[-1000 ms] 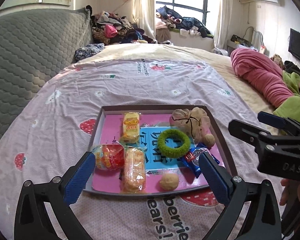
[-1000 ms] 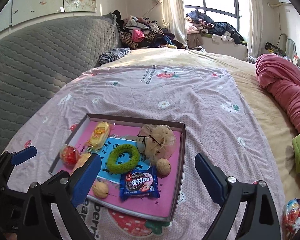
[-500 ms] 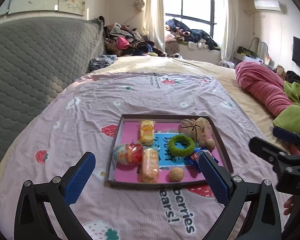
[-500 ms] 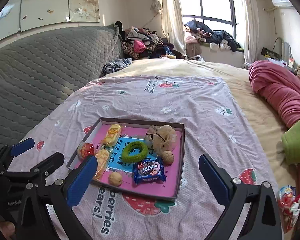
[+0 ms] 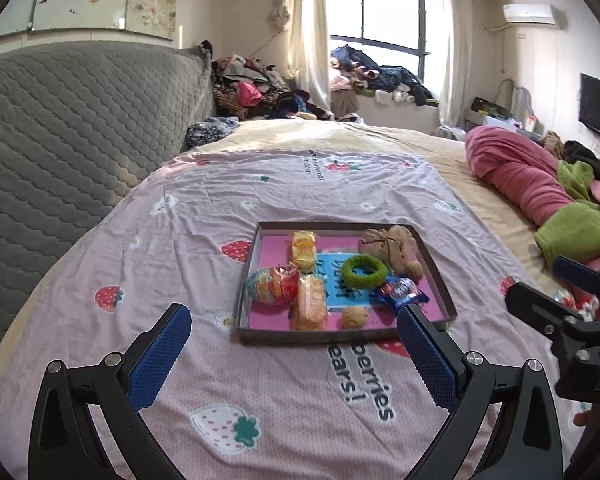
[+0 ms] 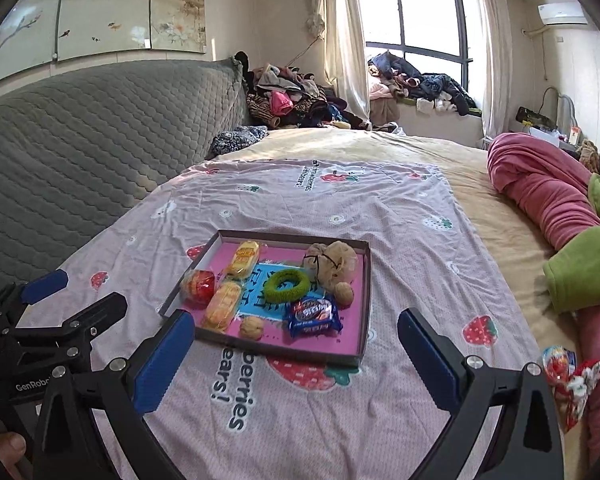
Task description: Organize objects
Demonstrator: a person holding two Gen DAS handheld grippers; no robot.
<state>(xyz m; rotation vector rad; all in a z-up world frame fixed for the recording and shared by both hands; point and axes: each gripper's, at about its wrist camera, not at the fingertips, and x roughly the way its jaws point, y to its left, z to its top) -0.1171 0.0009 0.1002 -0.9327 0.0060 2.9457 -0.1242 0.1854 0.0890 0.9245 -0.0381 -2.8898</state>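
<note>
With both my left gripper [image 5: 292, 356] and right gripper [image 6: 296, 356] wide open and empty, the packed tray [image 6: 362, 320] could tip on the soft bedspread [image 6: 300, 412] if nudged.

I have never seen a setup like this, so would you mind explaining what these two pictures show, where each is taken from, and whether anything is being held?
There is no robot here. A person holds a hand-held clamp with two blue-padded fingers in each hand, and a wide-angle camera on each clamp looks forward along its fingers. One picture comes from the left gripper, the other from the right gripper; each view also catches the other clamp at its edge.

Both look down at a bed covered with a strawberry-print sheet. On it lies a shallow tray holding wrapped snacks, a green fuzzy ring, a blue biscuit packet, two walnuts and a beige mesh pouch. A few wrapped items lie off the tray, to the right.

Both grippers are open and hold nothing.
</note>
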